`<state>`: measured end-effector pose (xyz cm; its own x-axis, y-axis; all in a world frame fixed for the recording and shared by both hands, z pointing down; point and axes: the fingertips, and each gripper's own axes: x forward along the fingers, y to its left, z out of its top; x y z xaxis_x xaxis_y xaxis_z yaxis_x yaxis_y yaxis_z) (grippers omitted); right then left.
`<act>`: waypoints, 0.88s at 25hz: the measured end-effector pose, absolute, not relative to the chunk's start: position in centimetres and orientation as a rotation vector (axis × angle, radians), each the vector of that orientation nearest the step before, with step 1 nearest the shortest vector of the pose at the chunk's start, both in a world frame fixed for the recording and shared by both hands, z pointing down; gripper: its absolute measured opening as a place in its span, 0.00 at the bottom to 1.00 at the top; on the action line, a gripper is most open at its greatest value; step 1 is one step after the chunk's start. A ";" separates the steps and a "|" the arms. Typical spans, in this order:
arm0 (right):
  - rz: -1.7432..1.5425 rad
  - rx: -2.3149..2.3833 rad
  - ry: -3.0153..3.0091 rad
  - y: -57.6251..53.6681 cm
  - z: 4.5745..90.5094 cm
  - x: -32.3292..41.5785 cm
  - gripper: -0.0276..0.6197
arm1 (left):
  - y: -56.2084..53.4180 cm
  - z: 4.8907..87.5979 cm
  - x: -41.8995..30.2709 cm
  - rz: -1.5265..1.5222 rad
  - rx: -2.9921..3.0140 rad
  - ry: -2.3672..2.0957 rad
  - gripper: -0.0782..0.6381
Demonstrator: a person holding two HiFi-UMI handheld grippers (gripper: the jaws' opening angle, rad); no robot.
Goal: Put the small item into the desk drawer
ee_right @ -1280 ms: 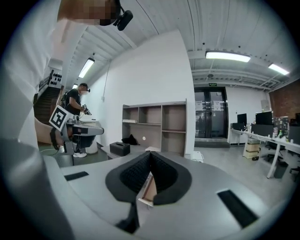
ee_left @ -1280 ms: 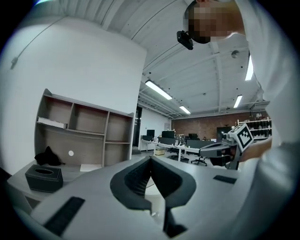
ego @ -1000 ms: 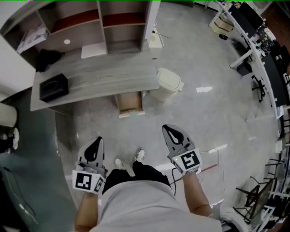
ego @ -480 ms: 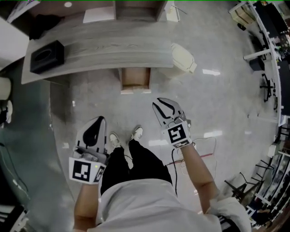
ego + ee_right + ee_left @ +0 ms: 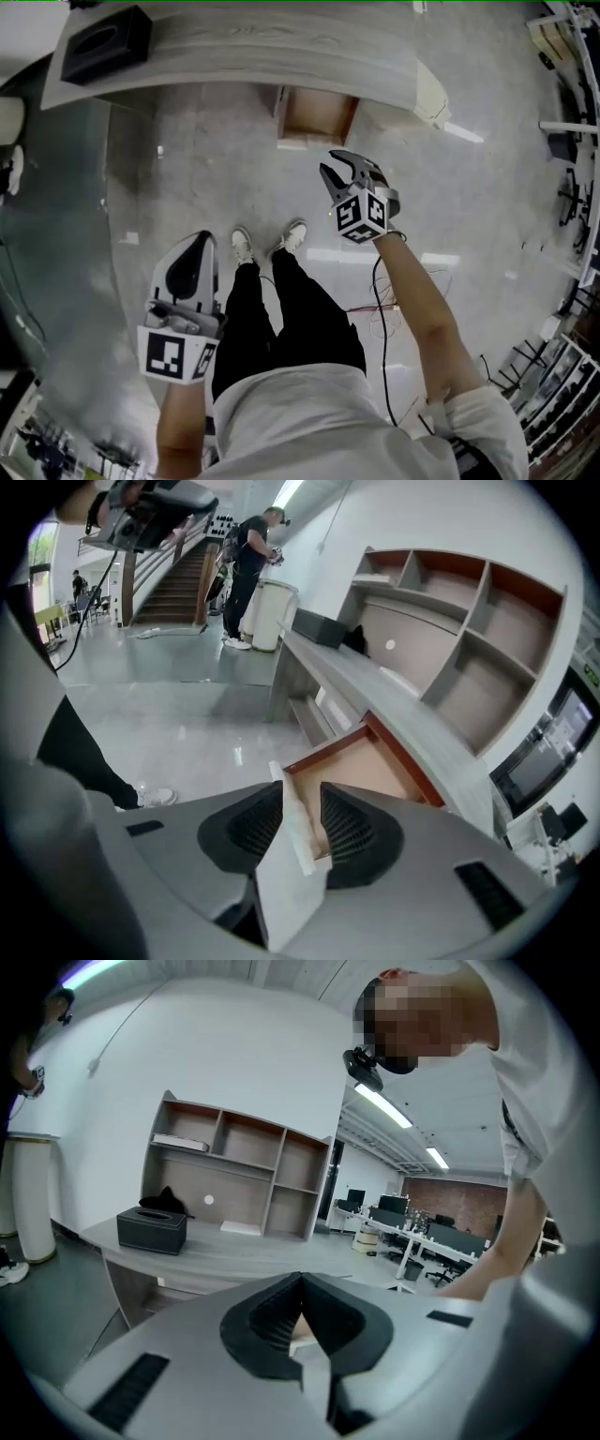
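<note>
drawer [image 5: 317, 114] partly under desk [image 5: 234, 56], desk cropped at top

Head cam: high, steep down, counter [image 5: 244, 47] far at top. Left tool [image 5: 300, 1277] cam looks about level across counter; right tool [image 5: 302, 789] cam tilts down, near drawer [image 5: 361, 771]. All three share counter.

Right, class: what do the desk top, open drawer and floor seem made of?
Desk top: likely grey wood-effect laminate, matt; streaky grain. Drawer: light brown board, maybe plywood; plain flat bottom. Floor: polished stone or tile; glossy light reflections.
</note>
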<state>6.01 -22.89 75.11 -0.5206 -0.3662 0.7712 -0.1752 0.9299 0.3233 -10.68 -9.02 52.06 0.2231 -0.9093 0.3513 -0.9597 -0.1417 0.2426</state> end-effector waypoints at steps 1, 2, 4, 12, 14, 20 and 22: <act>-0.246 0.378 -2.111 -23.3 76.2 5.9 0.27 | -8.7 52.5 -11.0 0.171 2.073 -1.732 0.13; -0.228 0.382 -2.098 -23.7 77.3 5.8 0.27 | -8.3 53.0 -11.4 0.174 2.054 -1.736 0.13; -0.179 0.401 -2.078 -24.4 79.1 5.5 0.28 | -7.5 54.2 -11.8 0.181 2.020 -1.736 0.13; -0.181 0.254 -2.008 -23.8 84.5 4.3 0.41 | -6.6 58.0 -10.9 0.155 1.952 -1.702 0.13; -0.206 0.213 -1.977 -23.6 85.4 4.4 0.45 | -6.5 58.3 -10.9 0.162 1.947 -1.698 0.13; -0.239 0.162 -1.938 -23.7 87.2 4.2 0.52 | -5.8 59.2 -11.6 0.180 1.932 -1.695 0.13; -0.213 0.145 -1.933 -23.6 87.9 4.5 0.52 | -5.9 59.5 -11.2 0.185 1.933 -1.692 0.13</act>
<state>4.45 -23.63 87.88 -0.3626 -0.2024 0.9097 0.0007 0.9761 0.2175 -11.25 -5.87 59.53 0.1944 -0.8707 0.4517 -0.9478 -0.0481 0.3153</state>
